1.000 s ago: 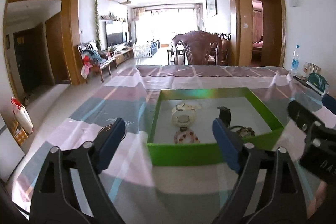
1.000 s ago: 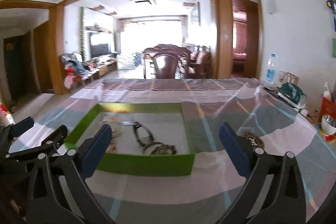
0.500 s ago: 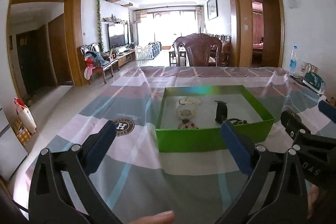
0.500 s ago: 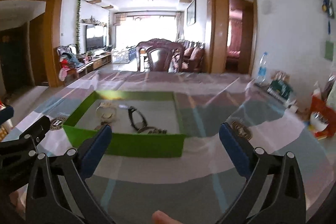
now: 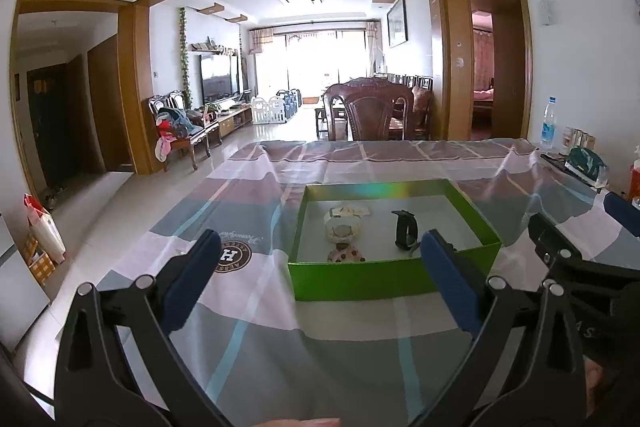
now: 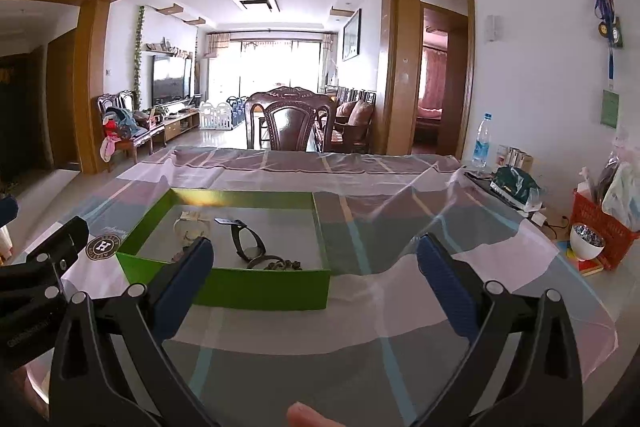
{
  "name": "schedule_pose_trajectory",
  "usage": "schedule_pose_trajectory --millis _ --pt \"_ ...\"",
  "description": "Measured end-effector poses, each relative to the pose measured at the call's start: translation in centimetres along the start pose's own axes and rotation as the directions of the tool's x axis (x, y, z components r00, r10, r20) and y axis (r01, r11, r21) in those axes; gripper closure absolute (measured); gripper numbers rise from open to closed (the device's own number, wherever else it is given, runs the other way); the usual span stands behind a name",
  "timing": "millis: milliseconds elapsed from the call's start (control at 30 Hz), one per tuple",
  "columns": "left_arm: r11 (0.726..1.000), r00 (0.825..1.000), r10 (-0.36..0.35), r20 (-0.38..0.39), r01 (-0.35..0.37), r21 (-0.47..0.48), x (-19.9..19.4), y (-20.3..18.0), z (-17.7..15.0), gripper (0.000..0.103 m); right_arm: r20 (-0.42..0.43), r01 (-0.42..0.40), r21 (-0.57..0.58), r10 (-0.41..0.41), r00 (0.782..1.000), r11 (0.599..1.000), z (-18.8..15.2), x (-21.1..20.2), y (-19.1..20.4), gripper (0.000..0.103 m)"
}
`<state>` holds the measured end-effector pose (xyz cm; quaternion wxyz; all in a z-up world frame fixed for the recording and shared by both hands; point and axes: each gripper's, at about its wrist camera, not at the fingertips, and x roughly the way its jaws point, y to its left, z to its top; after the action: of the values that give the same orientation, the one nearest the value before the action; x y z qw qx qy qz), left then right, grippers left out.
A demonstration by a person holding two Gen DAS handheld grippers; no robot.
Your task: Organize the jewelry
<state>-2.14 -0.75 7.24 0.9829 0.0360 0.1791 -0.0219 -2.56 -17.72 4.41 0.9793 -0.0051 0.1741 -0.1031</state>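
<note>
Both my left tongs [image 5: 316,279] and right tongs [image 6: 314,281] hang wide and empty above the bench [image 6: 400,307], and the watches [image 6: 244,241] and bracelets already sit in the green box [image 6: 260,291], so I reckon I'm basically done.

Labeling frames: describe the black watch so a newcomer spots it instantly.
Find the green box on the plaid tablecloth. Inside, right of the cream round watch, lies the black watch: the only all-black piece, its strap curled in a loop.

Home: dining chair [image 5: 369,115], television [image 5: 216,77] beyond.
</note>
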Motion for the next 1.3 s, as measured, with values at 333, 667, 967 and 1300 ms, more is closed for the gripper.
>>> schedule_pose_trajectory --millis 333,667,967,1300 --pt "1.000 1.000 0.018 0.000 -0.018 0.004 -0.09 -0.06 -0.17 0.004 0.002 0.001 -0.011 0.000 1.000 1.000 -0.08 -0.13 0.27 0.003" --pt "1.000 1.000 0.019 -0.013 -0.019 0.003 0.28 0.25 -0.42 0.004 0.001 0.005 -0.015 -0.005 1.000 1.000 -0.09 -0.17 0.34 0.003" --pt "1.000 1.000 0.017 -0.014 -0.017 0.005 0.41 0.29 -0.50 0.004 0.000 0.008 -0.016 -0.008 1.000 1.000 -0.10 -0.05 0.37 0.003" --pt "1.000 1.000 0.017 -0.016 -0.017 0.006 0.48 0.31 -0.60 0.004 -0.002 0.009 -0.016 -0.009 1.000 1.000 -0.17 0.01 0.39 0.003"
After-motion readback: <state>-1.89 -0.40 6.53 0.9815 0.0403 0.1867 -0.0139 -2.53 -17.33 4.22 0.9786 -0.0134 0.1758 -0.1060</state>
